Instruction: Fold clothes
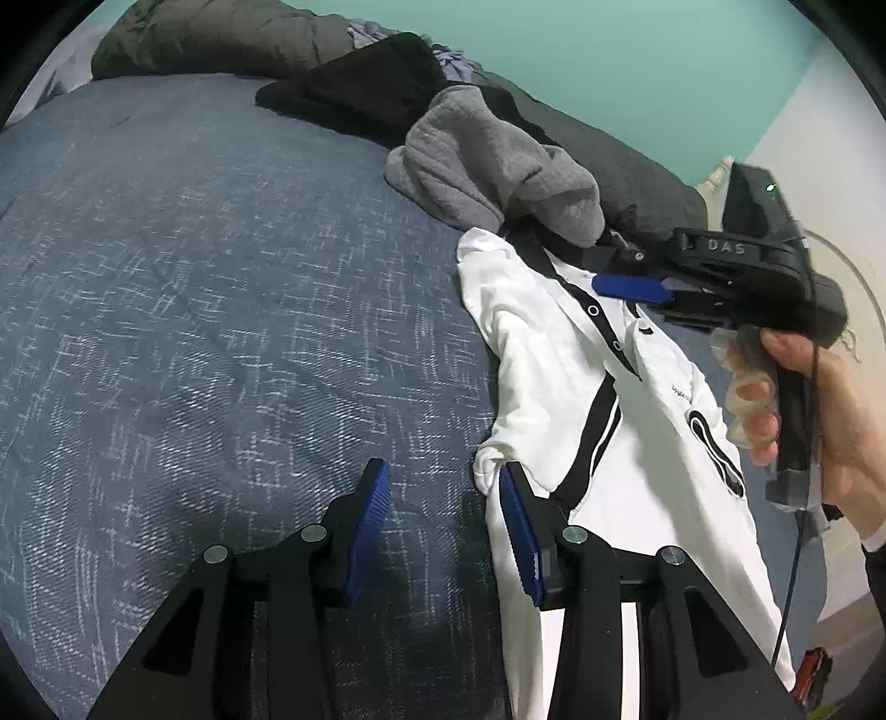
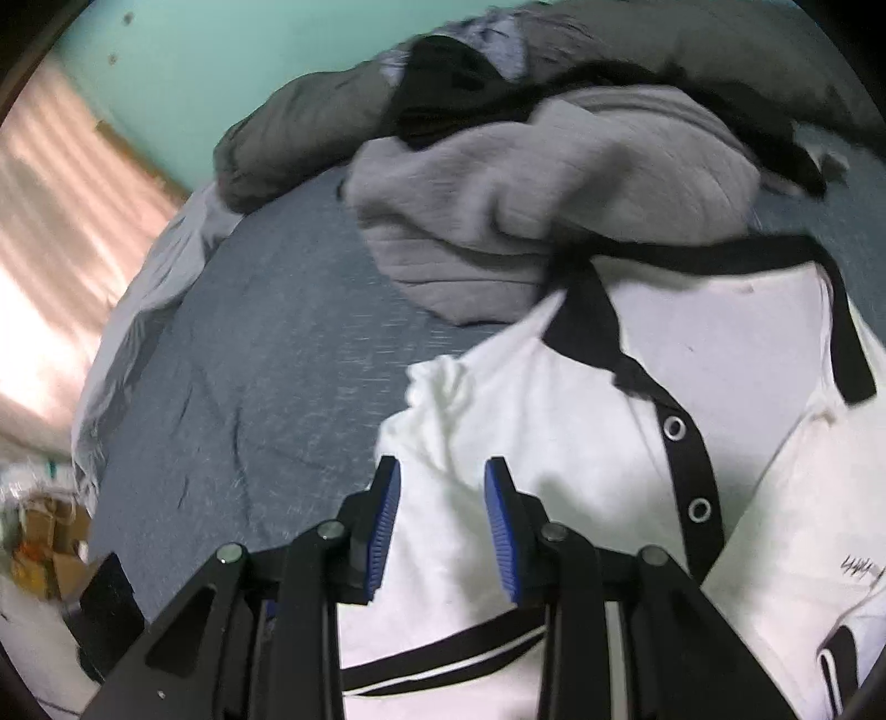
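Observation:
A white shirt (image 1: 559, 354) with black trim and metal snaps lies spread on the blue-grey bedspread (image 1: 194, 288), its collar end under a grey sweater. My left gripper (image 1: 443, 468) stands open low over the bed at the shirt's left edge; its right finger (image 1: 518, 520) touches the bunched sleeve, and bare bedspread lies between the pads. My right gripper (image 1: 631, 288), held by a hand (image 1: 830, 421), hovers over the shirt's collar area. In the right wrist view the right gripper (image 2: 443, 462) is open just above the white shirt (image 2: 554, 421), left of the snap placket (image 2: 686, 465).
A grey sweater (image 1: 487, 160) is heaped at the shirt's top, with a black garment (image 1: 365, 83) and a dark olive duvet (image 1: 210, 39) behind it. The turquoise wall (image 1: 609, 55) stands beyond the bed. Boxes and clutter (image 2: 44, 543) sit on the floor off the bed's side.

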Demonstrator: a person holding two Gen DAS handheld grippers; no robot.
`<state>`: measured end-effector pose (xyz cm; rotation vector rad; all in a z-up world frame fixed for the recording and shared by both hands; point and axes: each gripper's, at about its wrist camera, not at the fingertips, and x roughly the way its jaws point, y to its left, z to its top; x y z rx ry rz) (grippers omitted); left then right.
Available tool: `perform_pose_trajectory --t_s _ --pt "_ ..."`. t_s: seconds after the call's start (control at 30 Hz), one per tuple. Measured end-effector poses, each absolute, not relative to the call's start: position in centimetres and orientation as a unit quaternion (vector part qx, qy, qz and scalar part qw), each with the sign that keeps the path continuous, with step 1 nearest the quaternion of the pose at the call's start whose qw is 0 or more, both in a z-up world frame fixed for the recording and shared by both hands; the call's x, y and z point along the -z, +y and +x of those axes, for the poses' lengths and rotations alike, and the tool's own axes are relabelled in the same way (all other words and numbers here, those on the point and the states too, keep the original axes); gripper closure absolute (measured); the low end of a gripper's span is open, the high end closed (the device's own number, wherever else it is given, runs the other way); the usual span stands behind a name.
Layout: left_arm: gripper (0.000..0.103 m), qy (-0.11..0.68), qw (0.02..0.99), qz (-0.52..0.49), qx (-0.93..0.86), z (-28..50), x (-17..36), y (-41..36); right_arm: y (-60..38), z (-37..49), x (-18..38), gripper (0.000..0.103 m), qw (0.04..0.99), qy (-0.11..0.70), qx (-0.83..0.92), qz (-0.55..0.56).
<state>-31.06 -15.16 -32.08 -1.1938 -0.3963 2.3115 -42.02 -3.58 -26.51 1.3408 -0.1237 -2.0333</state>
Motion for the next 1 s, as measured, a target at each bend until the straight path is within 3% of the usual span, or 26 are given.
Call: perform_pose_trajectory --t_s 0.27,0.33,0.43,0.97,1.0 --pt "0.061 -0.147 0.272 -0.431 -0.848 -30.6 31.9 -15.6 -1.2 -39.7 28.6 0.072 0.352 -0.072 0.769 0.529" --pt "0.073 -0.123 0.278 -0.428 -0.851 -30.2 31.5 -15.0 -0.7 -39.0 28.7 0.072 0.354 -0.078 0.766 0.53" --pt "0.078 -0.083 0.269 -0.428 -0.859 -29.8 31.3 -14.3 0.6 -38.3 28.5 0.072 0.358 -0.099 0.763 0.529" --pt "0.078 0.016 0.264 -0.418 -0.869 -29.6 31.5 -11.7 4.9 -35.8 27.5 0.072 0.366 -0.141 0.758 0.521" --pt "0.082 0.022 0.265 -0.416 -0.87 -29.6 31.5 -11.5 4.7 -35.6 27.6 0.072 0.367 -0.137 0.757 0.523"
